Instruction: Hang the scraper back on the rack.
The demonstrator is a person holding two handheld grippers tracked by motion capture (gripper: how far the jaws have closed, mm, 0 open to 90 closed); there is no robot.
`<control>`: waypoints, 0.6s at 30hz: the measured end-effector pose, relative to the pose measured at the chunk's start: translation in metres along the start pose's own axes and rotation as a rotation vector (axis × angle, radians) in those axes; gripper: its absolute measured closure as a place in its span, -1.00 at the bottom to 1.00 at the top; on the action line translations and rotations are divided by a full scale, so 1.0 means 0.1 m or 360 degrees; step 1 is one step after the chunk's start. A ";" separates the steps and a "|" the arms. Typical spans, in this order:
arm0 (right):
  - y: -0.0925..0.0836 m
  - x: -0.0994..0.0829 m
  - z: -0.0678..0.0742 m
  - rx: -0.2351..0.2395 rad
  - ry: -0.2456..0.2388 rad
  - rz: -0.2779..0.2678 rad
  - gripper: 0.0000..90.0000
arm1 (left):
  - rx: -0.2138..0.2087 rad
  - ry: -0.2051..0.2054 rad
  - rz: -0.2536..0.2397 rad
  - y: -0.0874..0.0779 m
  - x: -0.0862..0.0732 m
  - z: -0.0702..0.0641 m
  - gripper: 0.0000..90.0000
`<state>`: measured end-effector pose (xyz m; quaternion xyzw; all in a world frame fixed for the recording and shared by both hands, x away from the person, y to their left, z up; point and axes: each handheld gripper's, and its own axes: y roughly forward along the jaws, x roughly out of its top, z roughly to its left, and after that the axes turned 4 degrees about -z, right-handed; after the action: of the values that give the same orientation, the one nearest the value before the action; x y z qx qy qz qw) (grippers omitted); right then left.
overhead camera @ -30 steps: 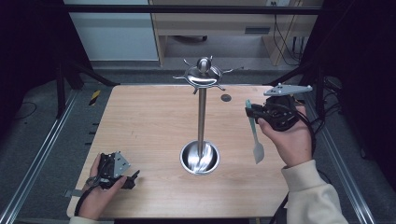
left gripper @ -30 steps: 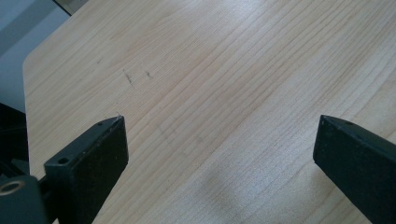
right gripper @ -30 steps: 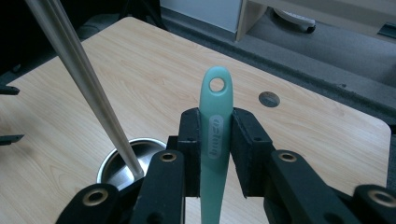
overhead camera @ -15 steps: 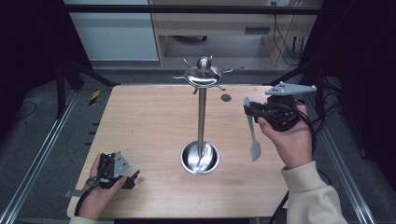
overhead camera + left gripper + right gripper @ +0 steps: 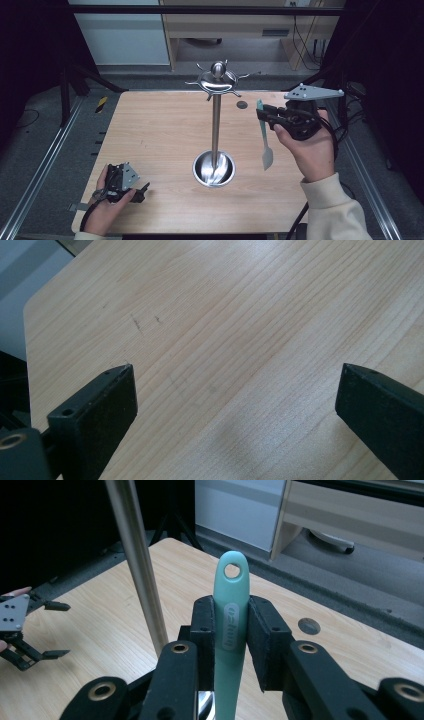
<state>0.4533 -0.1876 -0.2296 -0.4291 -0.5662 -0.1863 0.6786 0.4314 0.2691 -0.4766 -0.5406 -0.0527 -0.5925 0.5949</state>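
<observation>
Pale wood counter [image 5: 160, 140] carries everything. At its near left corner the left gripper [image 5: 142, 190] rests low in a hand, its fingers [image 5: 95, 410] spread wide with bare wood between them. In the middle stands a steel utensil stand [image 5: 216, 125], hooks at the top, round base below. To its right, the right gripper [image 5: 231, 625] pinches a teal spatula [image 5: 264, 142] by its handle, blade hanging down above the counter.

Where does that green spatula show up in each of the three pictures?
High view: the spatula hangs right of centre, handle in the right gripper.
Left gripper view: bare table, open jaws.
Right gripper view: its handle stands centre, clamped.
Shared landmark: the steel stand's pole.
</observation>
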 end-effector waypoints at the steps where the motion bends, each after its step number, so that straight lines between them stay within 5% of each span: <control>1: -0.01 0.02 0.02 0.0002 -0.0005 -0.0007 0.65 | 0.0000 0.0000 -0.0001 0.00 0.00 0.00 -0.93; 18: -0.09 0.16 0.21 0.0028 -0.0067 -0.0096 0.65 | -0.0005 0.0005 0.0001 0.00 0.00 -0.01 -0.93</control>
<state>0.4384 -0.1720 -0.2115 -0.4098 -0.5947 -0.1925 0.6644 0.4313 0.2685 -0.4768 -0.5406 -0.0506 -0.5933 0.5944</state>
